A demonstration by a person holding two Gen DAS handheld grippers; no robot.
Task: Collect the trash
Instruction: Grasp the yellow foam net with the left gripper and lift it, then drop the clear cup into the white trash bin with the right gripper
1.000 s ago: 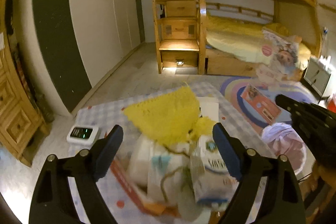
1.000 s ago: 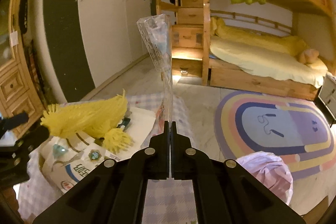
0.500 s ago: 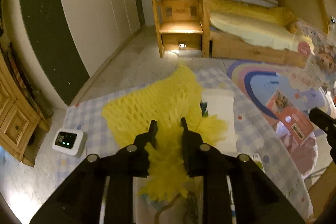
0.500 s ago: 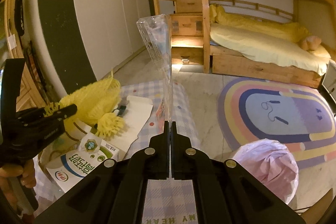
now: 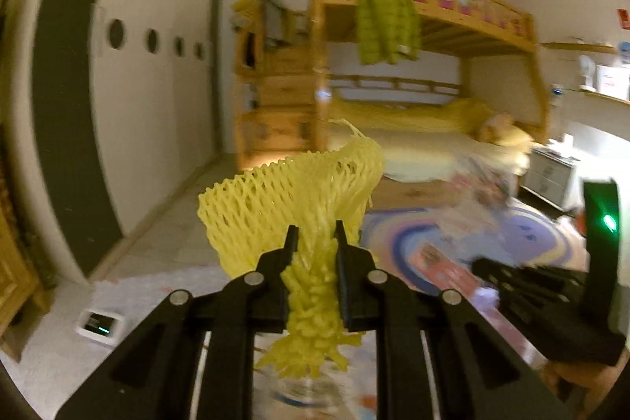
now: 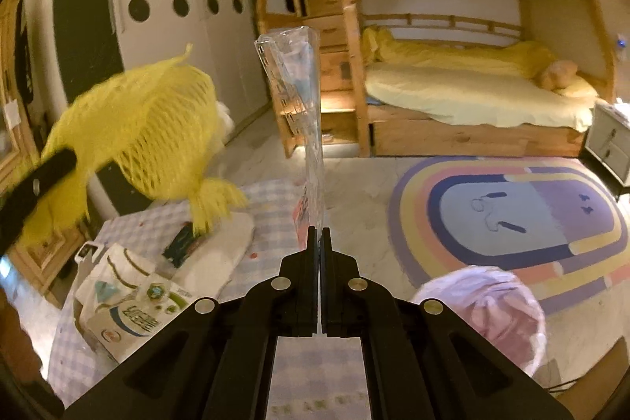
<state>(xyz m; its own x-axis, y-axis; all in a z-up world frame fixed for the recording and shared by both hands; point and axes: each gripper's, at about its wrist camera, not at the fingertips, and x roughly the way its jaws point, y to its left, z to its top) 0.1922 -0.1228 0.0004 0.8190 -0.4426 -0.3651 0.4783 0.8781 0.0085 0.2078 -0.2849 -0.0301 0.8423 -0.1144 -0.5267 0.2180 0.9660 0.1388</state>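
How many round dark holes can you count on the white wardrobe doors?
4, in one row across the white wardrobe doors: one nearest the dark panel, then a second, a third and a fourth towards the bunk bed. None looks hidden.

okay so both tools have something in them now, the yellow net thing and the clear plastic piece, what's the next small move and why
Probably carry the yellow foam net across toward the pink-lined bin. The left tool is shut on the net's bunched end, with the net lifted off the checkered cloth; the right tool is shut on the clear plastic piece. The bin sits open below and to the right of the right tool, so both loads seem ready to drop.
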